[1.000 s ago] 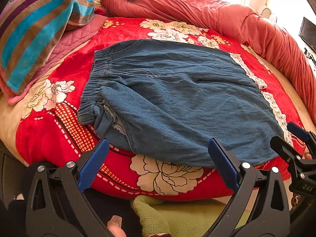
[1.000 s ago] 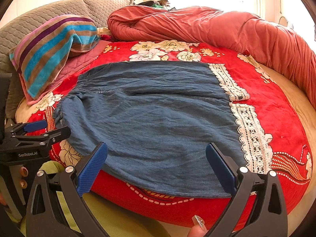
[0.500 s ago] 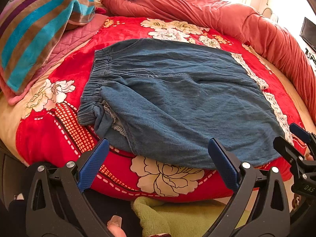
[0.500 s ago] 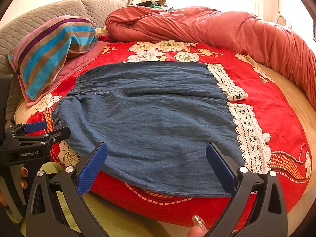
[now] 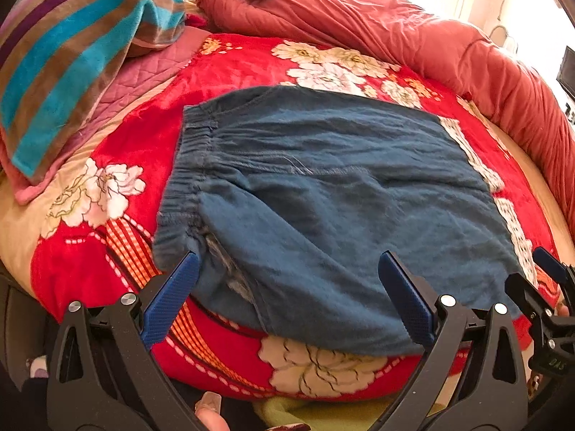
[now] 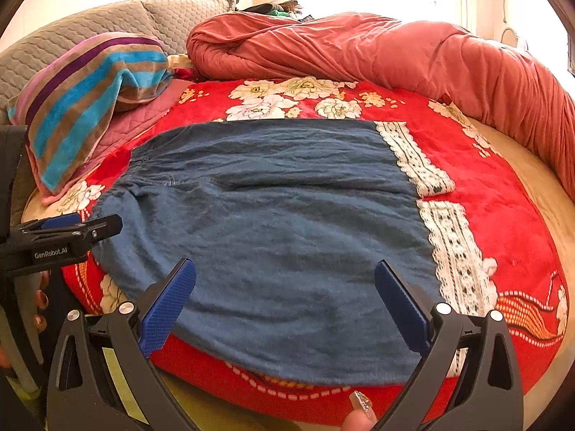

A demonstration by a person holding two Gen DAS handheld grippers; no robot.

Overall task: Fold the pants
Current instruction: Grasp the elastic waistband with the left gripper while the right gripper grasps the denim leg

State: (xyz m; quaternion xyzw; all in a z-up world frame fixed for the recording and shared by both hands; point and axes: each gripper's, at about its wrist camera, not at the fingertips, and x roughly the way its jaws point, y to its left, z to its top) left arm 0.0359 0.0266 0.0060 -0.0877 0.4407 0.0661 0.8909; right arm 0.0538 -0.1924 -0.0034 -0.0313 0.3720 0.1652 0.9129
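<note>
The denim pants [image 6: 273, 237] are spread flat on the bed [image 6: 496, 215] — nothing is gripped. Both the left gripper [image 5: 287, 298] and the right gripper [image 6: 284, 301] are held released; the near edge should be pinched squarely — waistband and lace hem together.

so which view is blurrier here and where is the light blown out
Left wrist view: motion-smeared, the pants waistband and lace trim soft, top right corner washed white. Right wrist view: sharper, lace trim holes crisp, but the wall and window behind the red quilt are blown out. Both bend strongly at the edges, fisheye.
</note>
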